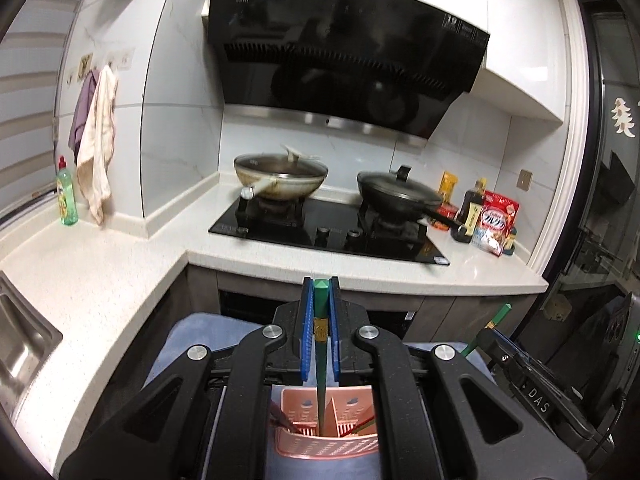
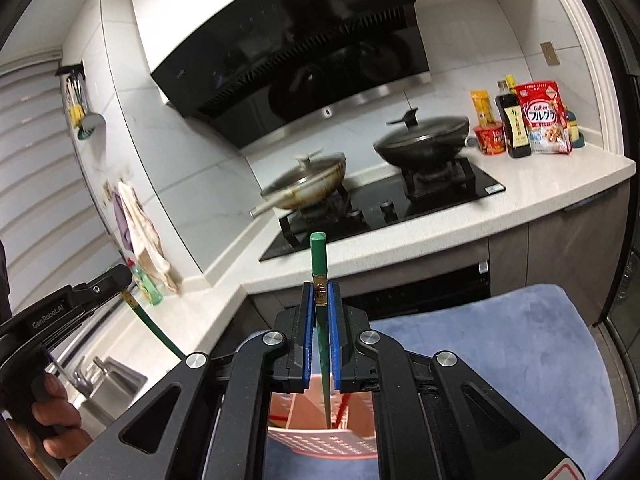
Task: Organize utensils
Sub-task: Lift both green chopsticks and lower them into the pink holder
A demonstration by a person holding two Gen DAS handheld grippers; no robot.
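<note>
My left gripper (image 1: 320, 284) is shut on a green chopstick (image 1: 321, 344). The stick stands upright, its thin tip down inside a pink perforated utensil holder (image 1: 326, 446) with a centre divider. Red chopsticks (image 1: 362, 426) lean in the holder's right compartment. My right gripper (image 2: 320, 290) is shut on a second green chopstick (image 2: 320, 264), its tip also down in the pink holder (image 2: 320, 446) next to red chopsticks (image 2: 344, 410). Each gripper shows in the other's view: the right one (image 1: 486, 330) at the right, the left one (image 2: 124, 276) at the left.
The holder stands on a blue padded seat (image 2: 500, 344) in front of an L-shaped white counter (image 1: 100, 280). A black hob (image 1: 328, 232) carries a steel wok (image 1: 280, 180) and a black pan (image 1: 398, 196). Bottles and snack bags (image 2: 536, 120) stand at the right, a sink (image 1: 20, 340) at the left.
</note>
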